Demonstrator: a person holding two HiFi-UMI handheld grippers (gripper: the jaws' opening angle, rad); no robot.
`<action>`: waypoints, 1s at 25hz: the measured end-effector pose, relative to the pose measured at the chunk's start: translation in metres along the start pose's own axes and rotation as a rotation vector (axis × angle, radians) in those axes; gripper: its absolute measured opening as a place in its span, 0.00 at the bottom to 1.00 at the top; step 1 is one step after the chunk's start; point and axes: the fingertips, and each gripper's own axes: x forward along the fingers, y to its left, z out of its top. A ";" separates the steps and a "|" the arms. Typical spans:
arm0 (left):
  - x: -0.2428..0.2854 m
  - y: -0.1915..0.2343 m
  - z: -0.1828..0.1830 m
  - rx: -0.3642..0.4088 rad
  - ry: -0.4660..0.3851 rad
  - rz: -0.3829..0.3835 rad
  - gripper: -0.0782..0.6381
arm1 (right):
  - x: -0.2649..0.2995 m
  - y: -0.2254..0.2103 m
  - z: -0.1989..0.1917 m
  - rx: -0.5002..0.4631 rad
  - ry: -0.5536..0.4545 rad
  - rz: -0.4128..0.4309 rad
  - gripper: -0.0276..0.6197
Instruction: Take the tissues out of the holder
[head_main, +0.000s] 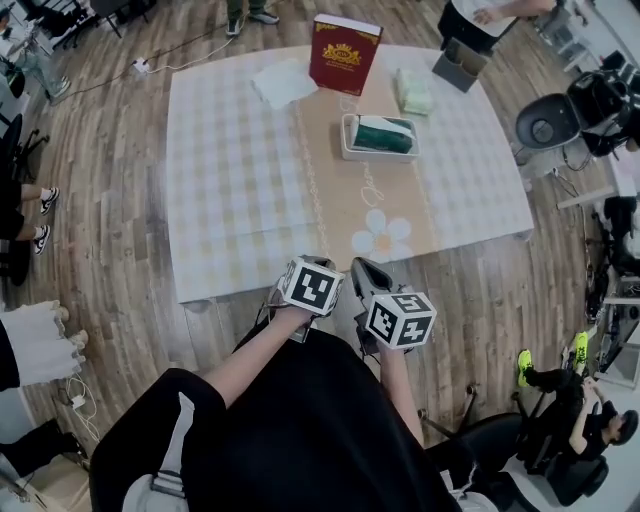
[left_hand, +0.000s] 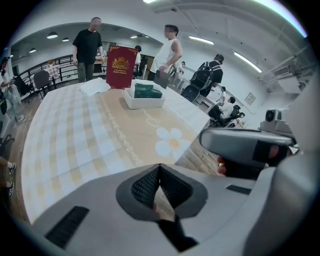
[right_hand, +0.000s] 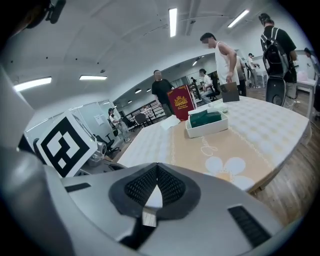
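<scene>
my left gripper (left_hand: 159, 167) and right gripper (right_hand: 157, 166) are both closed and empty, at the near edge of the table (head_main: 230, 180). the tissues (head_main: 385, 135) lie in the holder (head_main: 347, 152) well ahead and slightly right, long axis crosswise. the right gripper appears marginally nearer.

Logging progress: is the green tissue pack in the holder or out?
In: the pack sits inside the white holder, its rim all round it, on the table.
</scene>
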 end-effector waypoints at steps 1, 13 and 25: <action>0.002 0.000 0.009 0.005 -0.006 -0.002 0.12 | 0.002 -0.004 0.004 -0.003 0.004 -0.001 0.06; 0.024 0.013 0.066 -0.037 -0.051 -0.012 0.12 | 0.036 -0.030 0.041 -0.054 0.070 0.040 0.06; 0.040 0.037 0.078 -0.058 -0.041 -0.036 0.12 | 0.065 -0.056 0.049 -0.101 0.165 -0.002 0.07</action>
